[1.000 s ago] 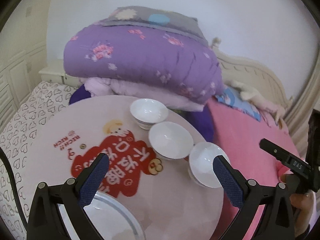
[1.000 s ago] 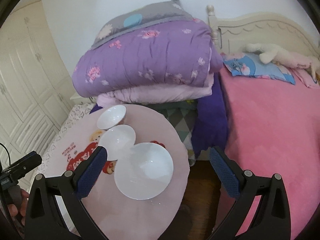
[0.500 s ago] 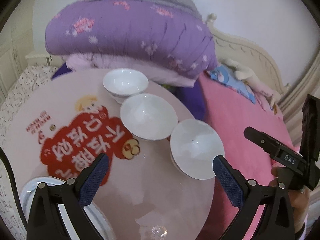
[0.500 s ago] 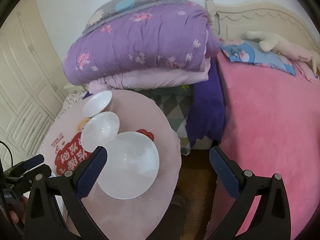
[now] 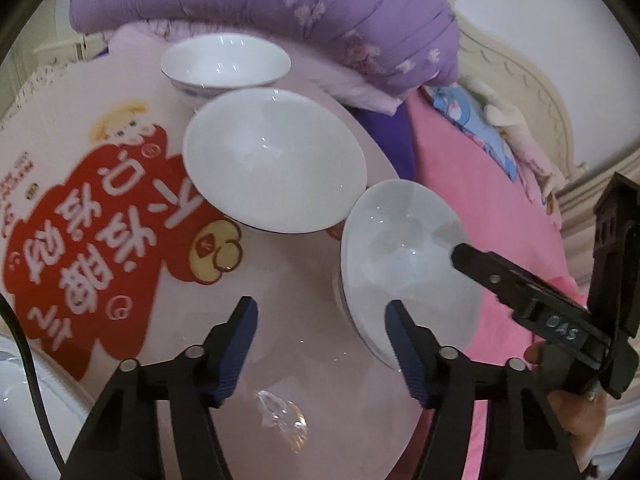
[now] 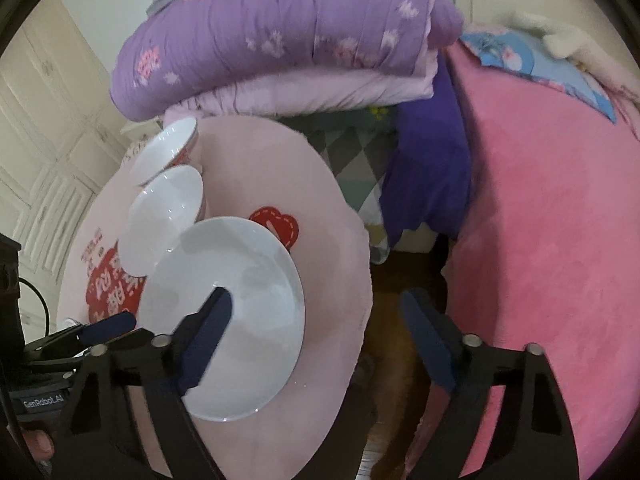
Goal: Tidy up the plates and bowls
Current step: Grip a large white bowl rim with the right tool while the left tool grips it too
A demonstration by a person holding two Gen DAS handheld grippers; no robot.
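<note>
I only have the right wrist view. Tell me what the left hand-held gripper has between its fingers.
Observer: Nothing. The left hand-held gripper hangs over bare table. Its jaws have just been closing, with nothing between them.
Operator: Report any plate near it.
Observer: A white plate shows at the lower left edge of the left wrist view, on the table.
Operator: Name the bowl closest to that gripper.
Observer: The near bowl, right beside the gripper's right finger. I cannot tell whether they touch.
</note>
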